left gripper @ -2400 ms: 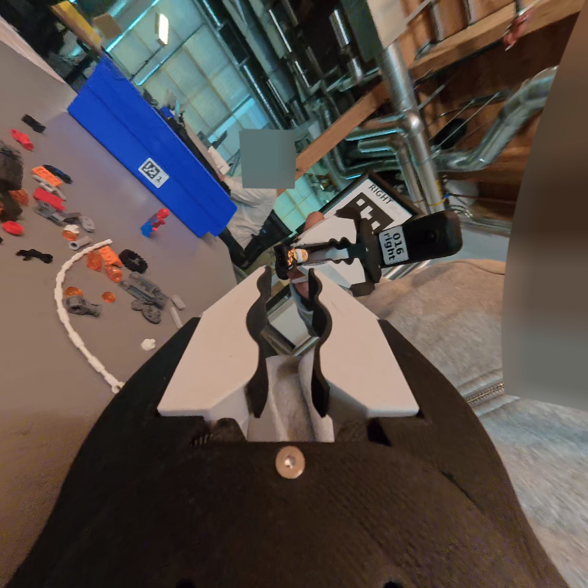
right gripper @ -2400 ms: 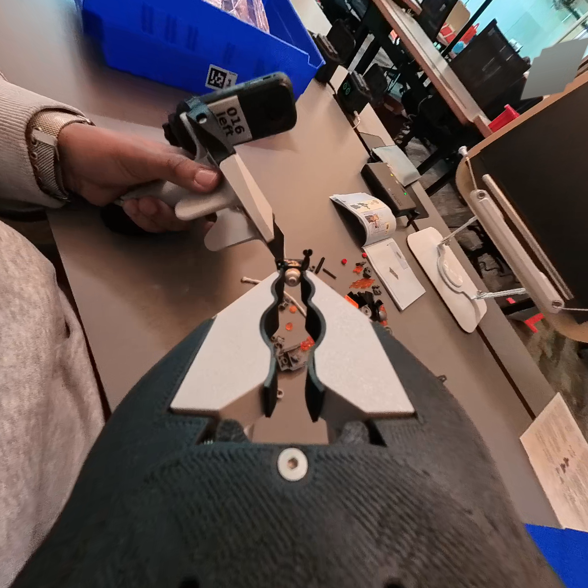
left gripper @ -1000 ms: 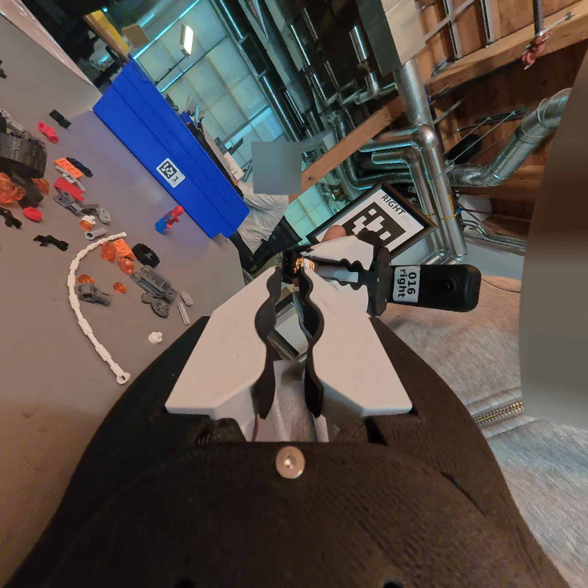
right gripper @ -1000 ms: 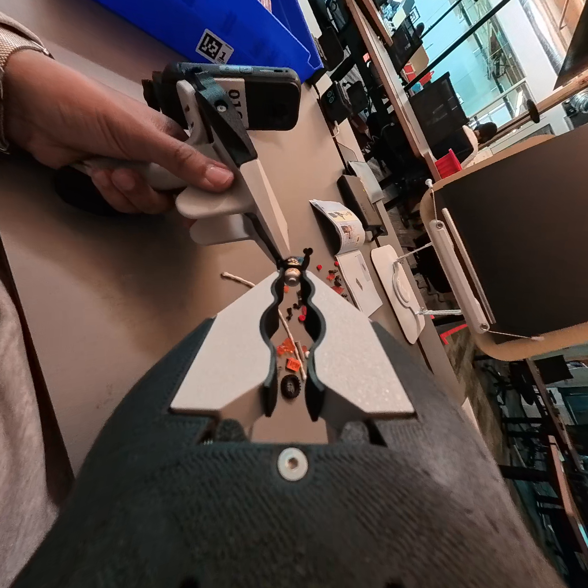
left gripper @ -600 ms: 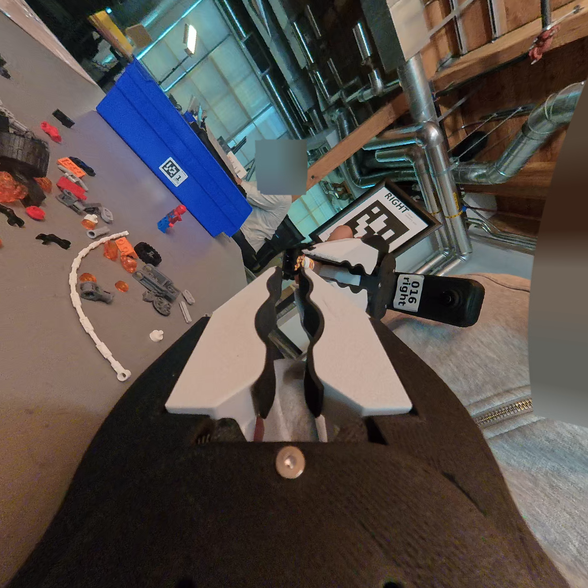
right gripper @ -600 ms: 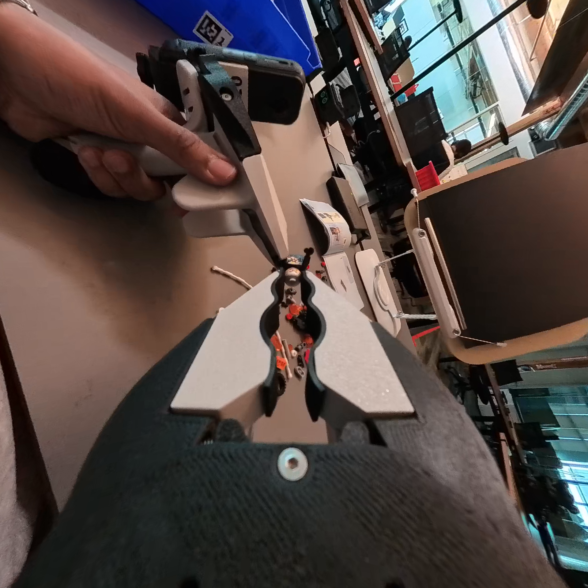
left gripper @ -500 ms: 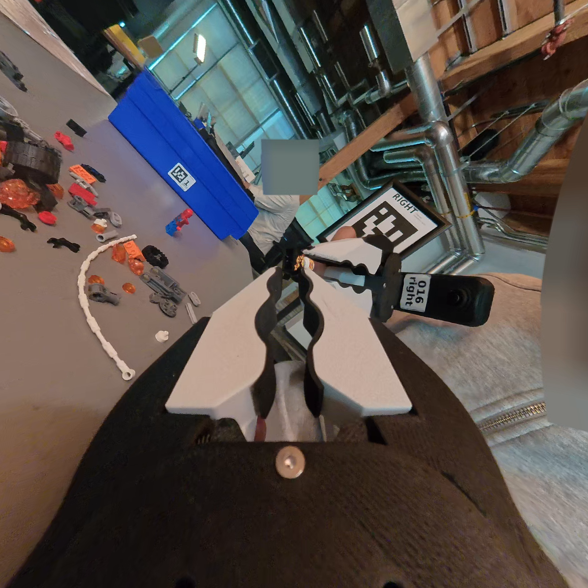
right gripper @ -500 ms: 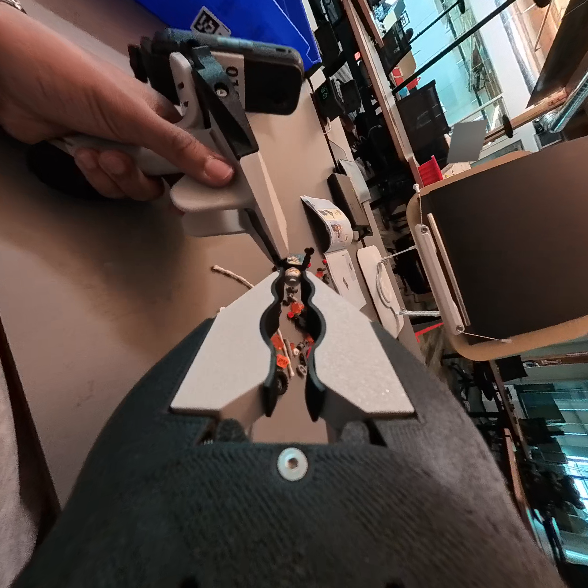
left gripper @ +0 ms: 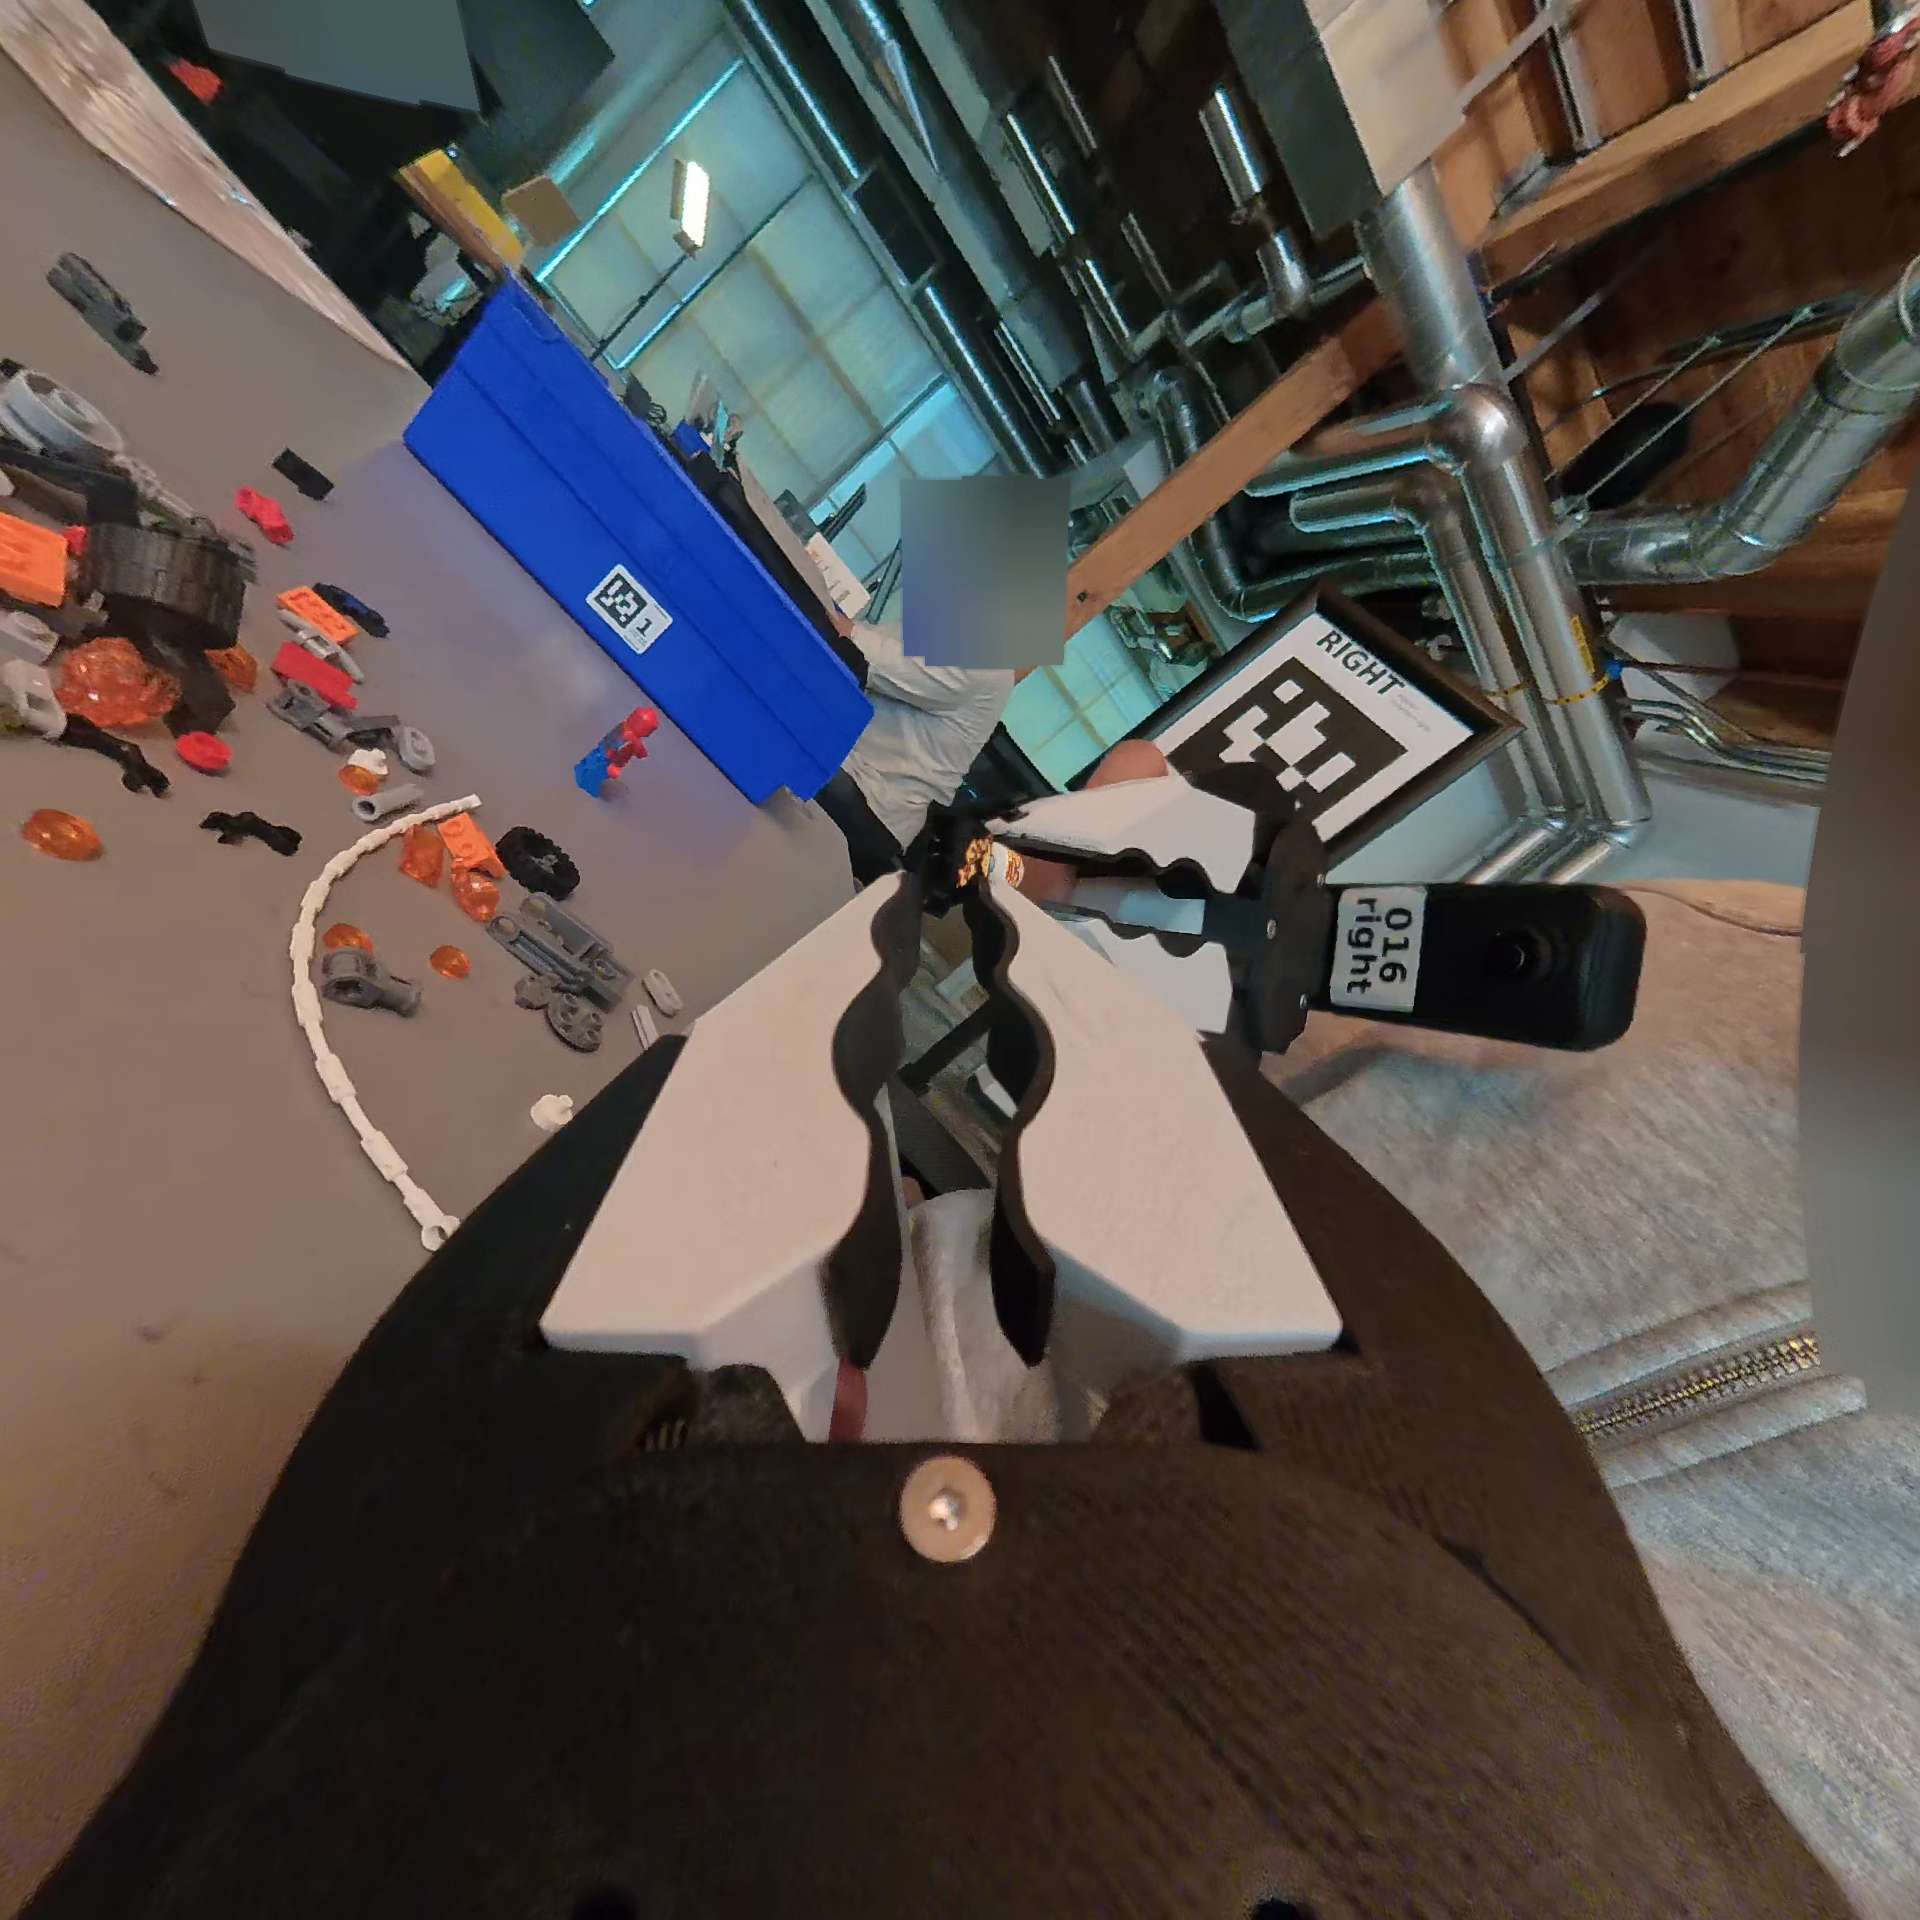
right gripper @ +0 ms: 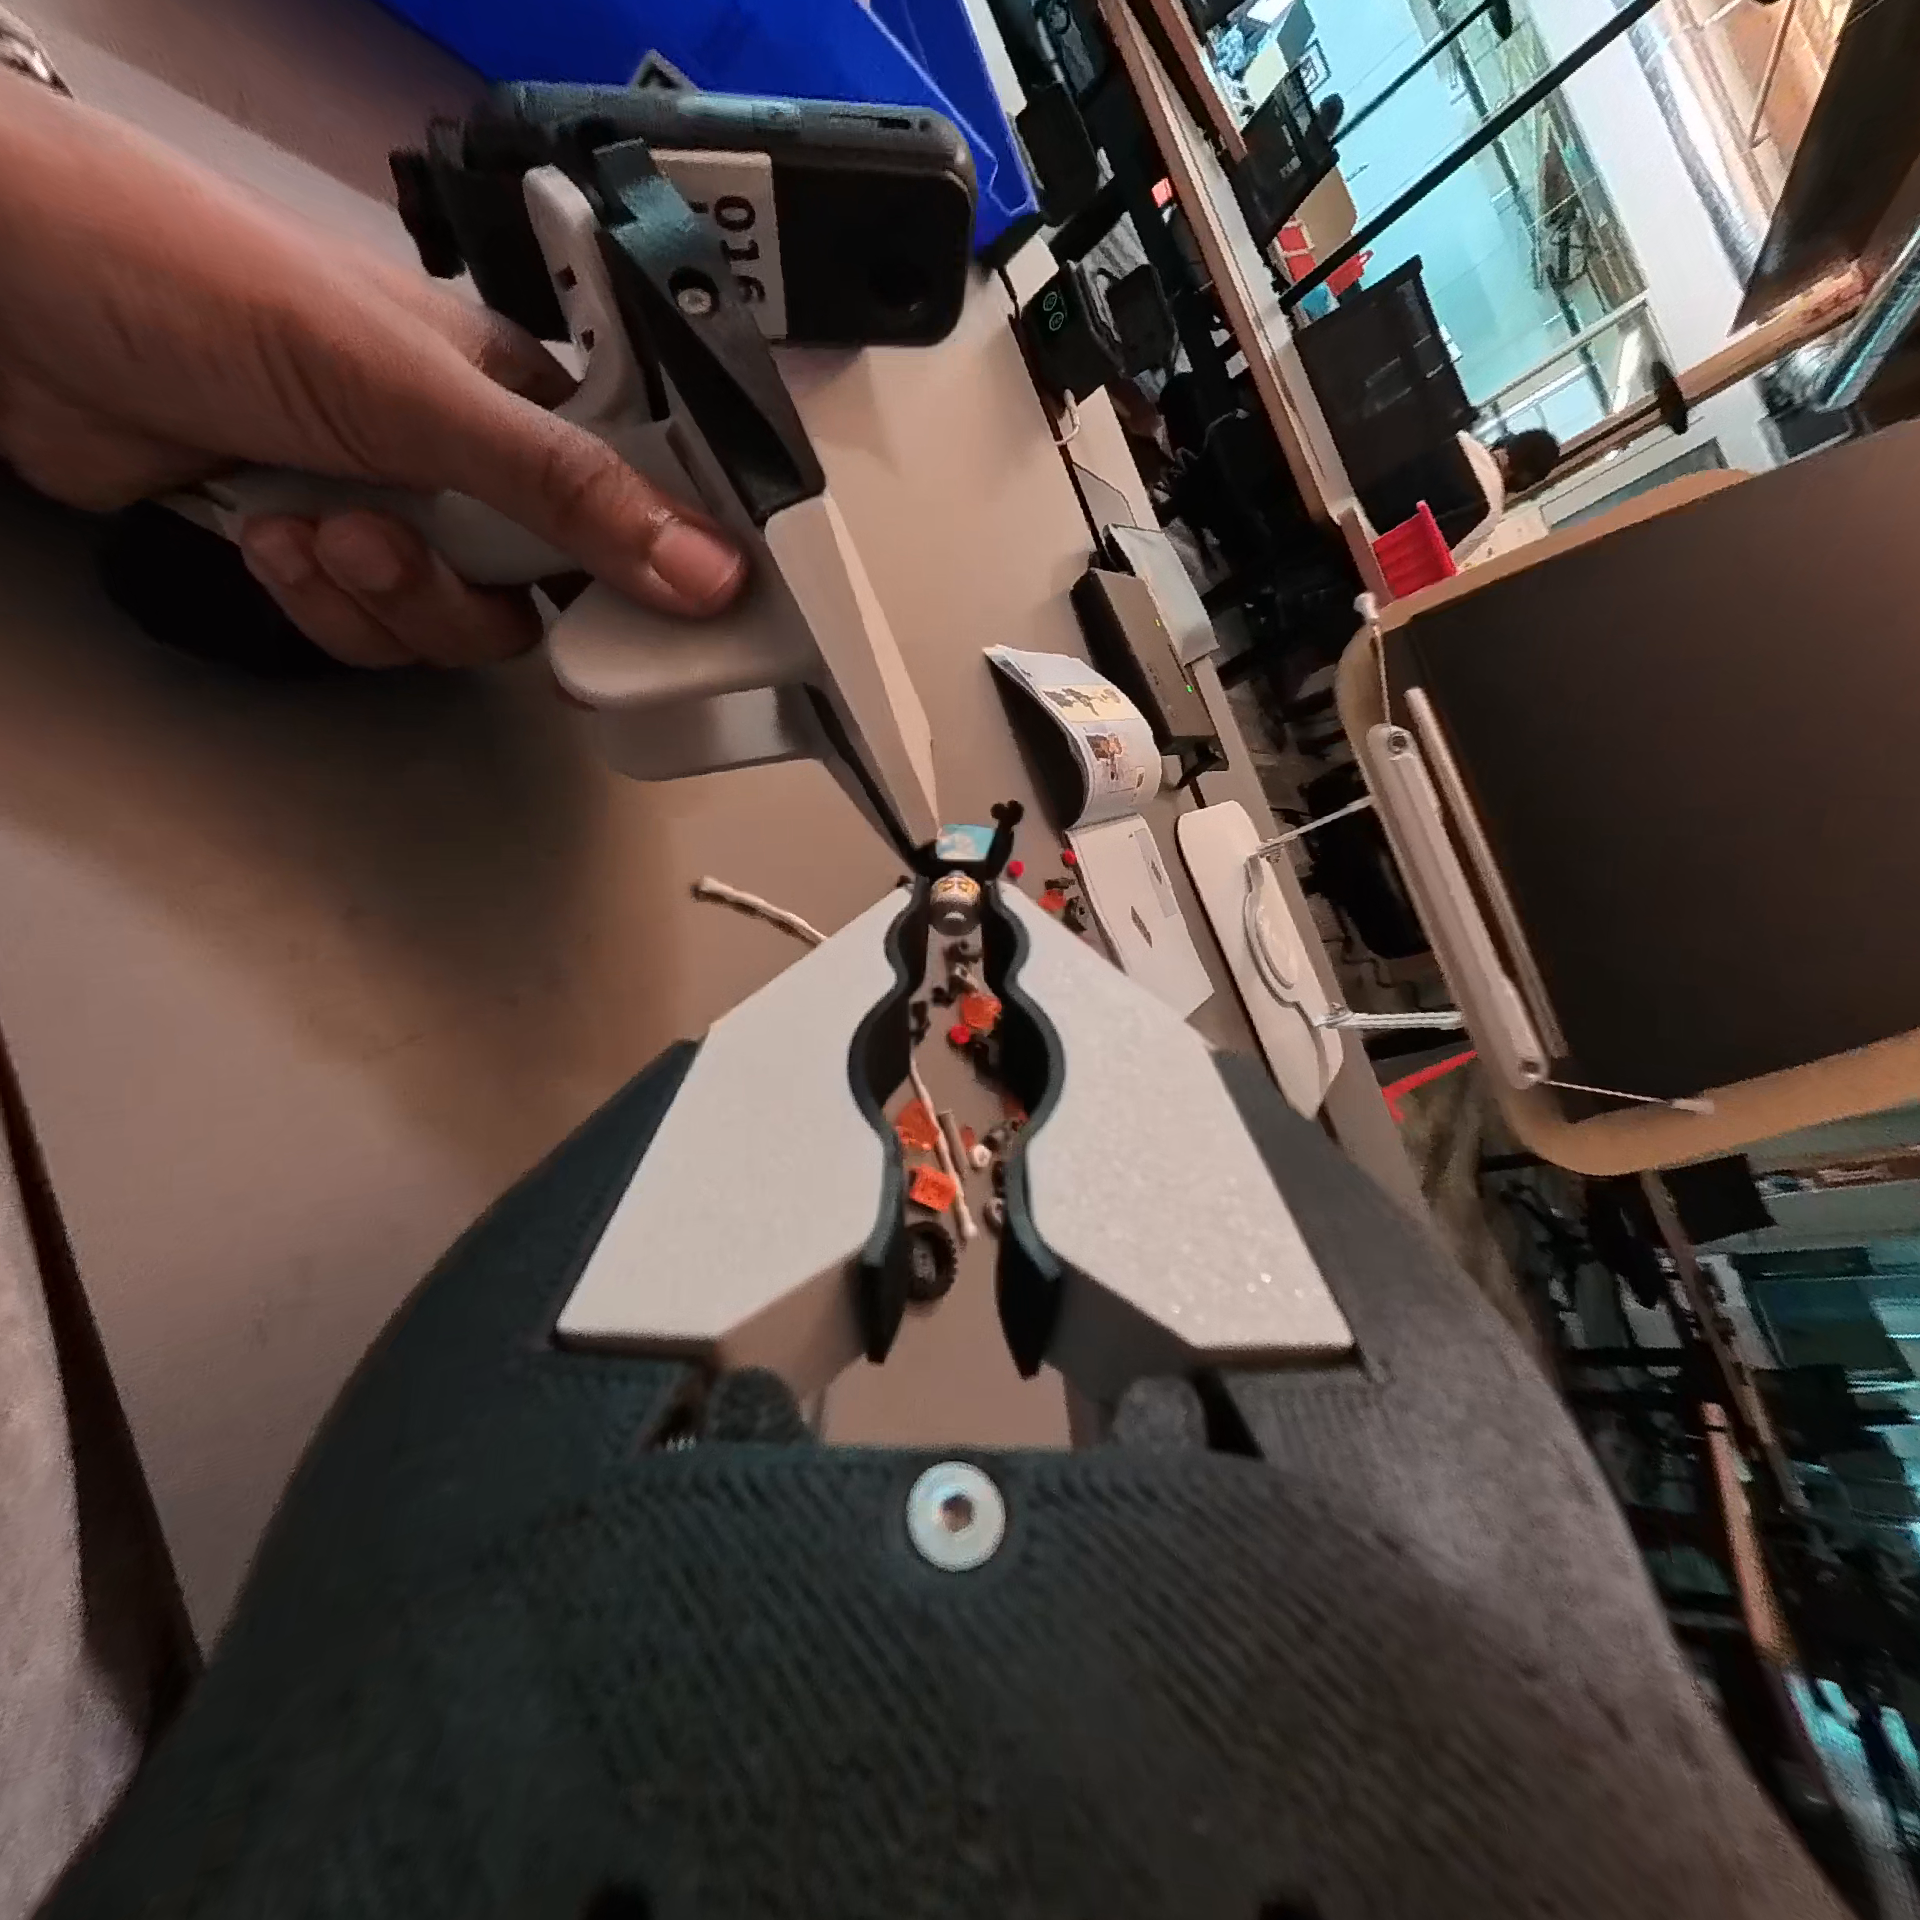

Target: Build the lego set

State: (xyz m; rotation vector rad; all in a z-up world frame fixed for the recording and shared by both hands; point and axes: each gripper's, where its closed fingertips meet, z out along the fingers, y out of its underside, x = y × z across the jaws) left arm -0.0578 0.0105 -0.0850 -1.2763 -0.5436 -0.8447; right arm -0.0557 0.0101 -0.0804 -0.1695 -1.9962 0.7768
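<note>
Both grippers meet tip to tip above the table and hold one small minifigure between them. My left gripper [left gripper: 940,883] is shut on its black body [left gripper: 948,860]. My right gripper [right gripper: 956,896] is shut on its pale head [right gripper: 956,902]. In the right wrist view the left gripper [right gripper: 923,854] comes in from the upper left, held by a hand [right gripper: 312,416], and the body's black arm [right gripper: 1003,819] sticks up. In the left wrist view the right gripper [left gripper: 1003,844] comes in from the right.
Loose pieces lie on the grey table [left gripper: 156,1195]: a white chain [left gripper: 322,997], a black tyre [left gripper: 535,862], orange bits [left gripper: 457,847], grey parts [left gripper: 561,956], a red and blue minifigure [left gripper: 618,748], a partly built vehicle [left gripper: 145,582]. A blue bin [left gripper: 623,613] stands behind. A booklet [right gripper: 1096,743] lies farther off. Both grippers' tips are close together, under 4 cm apart.
My left gripper has narrowed onto the minifigure's body that the right gripper held out. Both grippers stay joined at the tips and have tilted together.
</note>
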